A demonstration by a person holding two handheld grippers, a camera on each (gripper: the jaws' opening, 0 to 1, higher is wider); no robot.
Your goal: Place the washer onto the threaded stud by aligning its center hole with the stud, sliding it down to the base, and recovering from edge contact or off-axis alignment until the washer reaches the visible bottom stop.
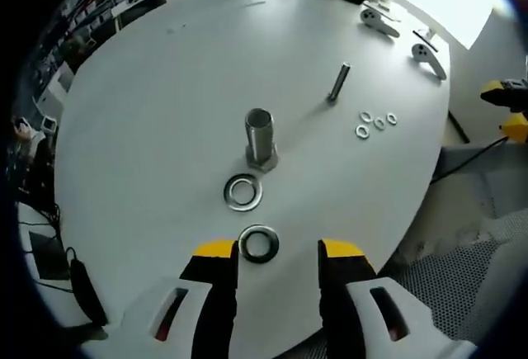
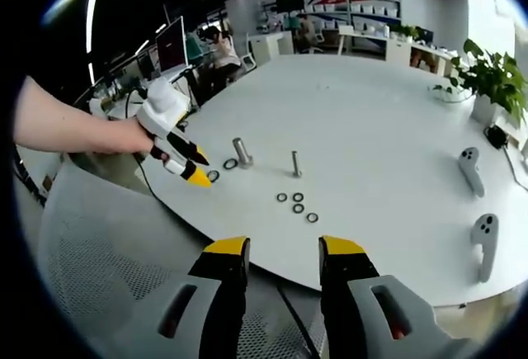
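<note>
Steel washer between left gripper jaws

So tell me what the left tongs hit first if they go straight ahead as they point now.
Most likely the flat steel washer lying on the round white table, just past the open left tongs. Beyond it lie a second washer and the upright stud; depth is unclear.

Bare table around large stud, two washers before it, thin stud well apart
</note>
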